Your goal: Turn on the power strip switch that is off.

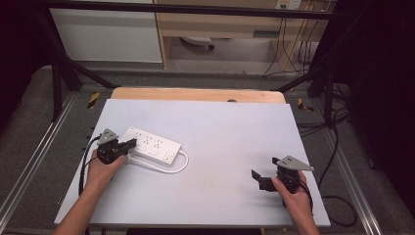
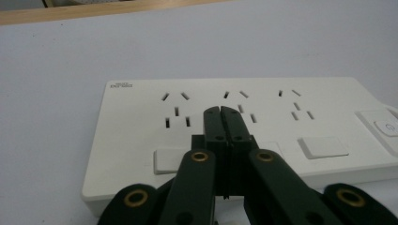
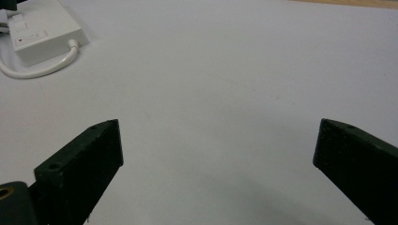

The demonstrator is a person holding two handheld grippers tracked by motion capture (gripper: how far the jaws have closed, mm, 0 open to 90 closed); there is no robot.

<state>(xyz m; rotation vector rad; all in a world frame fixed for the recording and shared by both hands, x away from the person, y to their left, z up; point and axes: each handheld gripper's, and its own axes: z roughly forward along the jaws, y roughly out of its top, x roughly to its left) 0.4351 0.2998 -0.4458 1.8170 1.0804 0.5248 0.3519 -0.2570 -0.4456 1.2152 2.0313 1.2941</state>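
Two grippers were out on the white table (image 1: 220, 196), but only one was doing anything. The left gripper (image 1: 131, 143) had its jaws pressed together with nothing between them, tips right over the top face of the power strip (image 1: 151, 144), near its left sockets in the left gripper view. Looked to me like it was poking or nudging the strip rather than grabbing it, so the next move probably needed a steady push or opened jaws for a grip. The strip lay flat on the left side of the table, long axis running left-back to right-front, cord (image 1: 173, 169) leaving the right end and looping back. The right gripper (image 1: 264, 174) sat well apart, jaws spread wide, empty.
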